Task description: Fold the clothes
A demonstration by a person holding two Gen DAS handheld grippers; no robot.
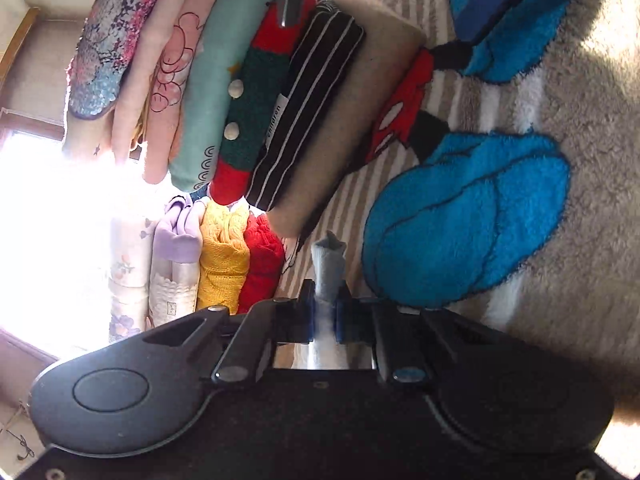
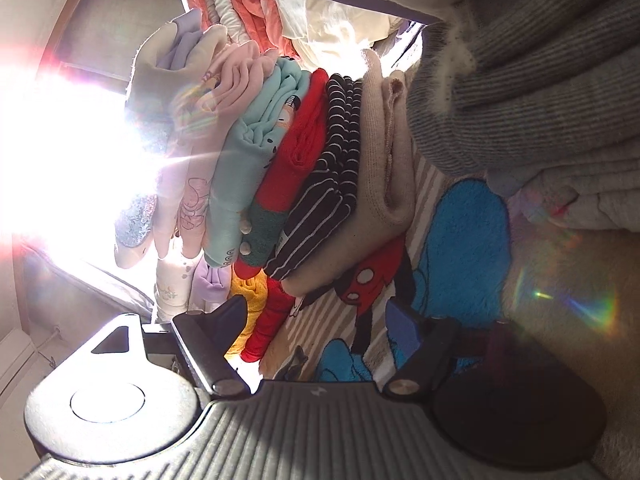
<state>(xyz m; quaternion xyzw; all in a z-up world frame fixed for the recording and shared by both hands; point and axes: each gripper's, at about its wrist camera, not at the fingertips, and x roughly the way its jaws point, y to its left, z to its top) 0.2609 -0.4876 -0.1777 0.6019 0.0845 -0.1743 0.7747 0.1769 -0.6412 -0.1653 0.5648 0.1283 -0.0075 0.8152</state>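
In the left wrist view my left gripper (image 1: 324, 300) is shut on a tuft of pale grey-blue fabric (image 1: 329, 264) that sticks out between its blue pads. A blue pad (image 1: 484, 0) of the other gripper shows at the top right. In the right wrist view my right gripper (image 2: 316, 328) stands open with nothing between its fingers, above the cartoon blanket (image 2: 464, 240). A grey ribbed knit garment (image 2: 528, 80) bulks at the upper right of that view, apart from the fingers. Whether it is the same cloth as the held tuft cannot be told.
A stack of folded clothes (image 1: 248, 92) (image 2: 288, 160) holds several pieces, from pink and mint to black-striped and beige. A second pile (image 1: 224, 264) of white, lilac, yellow and red knits lies beside it. Crumpled bedding (image 2: 256, 12) lies behind. Strong window glare (image 2: 72, 140) washes out the left.
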